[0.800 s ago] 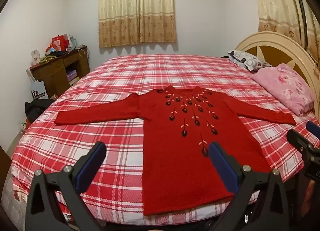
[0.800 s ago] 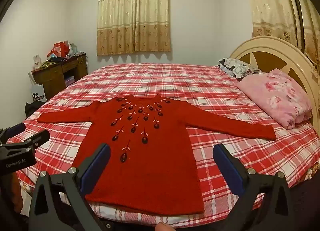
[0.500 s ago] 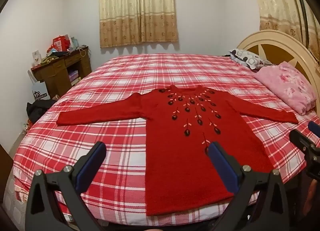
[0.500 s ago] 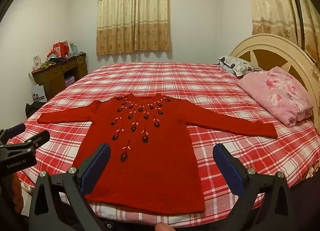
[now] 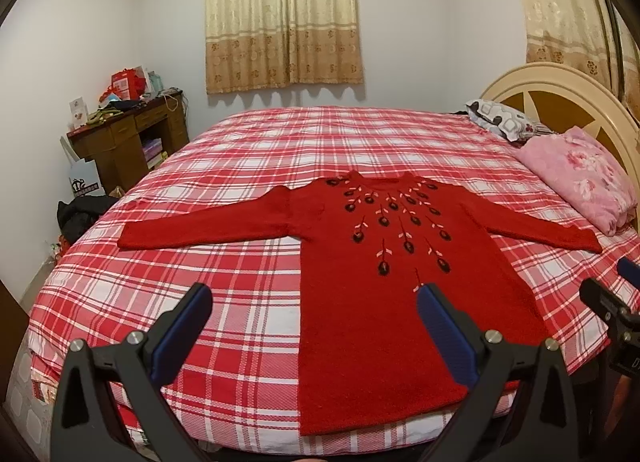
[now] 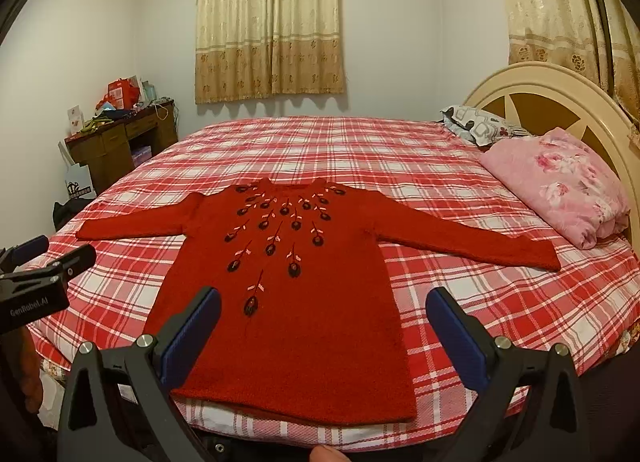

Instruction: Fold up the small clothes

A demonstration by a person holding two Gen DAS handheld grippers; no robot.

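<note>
Lay flat, front up, on the near half of the bed (image 5: 248,149): a red knit sweater (image 5: 372,302) (image 6: 296,326), long in the body, both sleeves stretched straight out to left and right. Fanned down from the collar on the far side, rows of dark oval buds on thin stems with small pale pink leaves, the longest stem running down the middle of the chest. Hem nearest, just short of the bed's near edge, straight and unfolded. Left cuff (image 5: 132,240) resting on the red-and-white plaid cover; right cuff (image 5: 588,240) reaching toward the pink quilt (image 5: 580,177), apart from it.

Left tongs (image 5: 312,328) held above the near edge of the bed, spread wide, gripping nothing; one blue pad over the plaid cover left of the sweater, the other over its lower body. Right tongs (image 6: 322,332) likewise spread wide and bare, hanging over the hem and the plaid to its right. Neither seen touching the cloth.

Far right, a cream headboard (image 6: 540,81) and a patterned pillow (image 6: 476,123) behind the quilt. Far left, a cluttered wooden desk (image 5: 128,133) against the wall. Beige curtains (image 5: 280,13) on the far wall.
</note>
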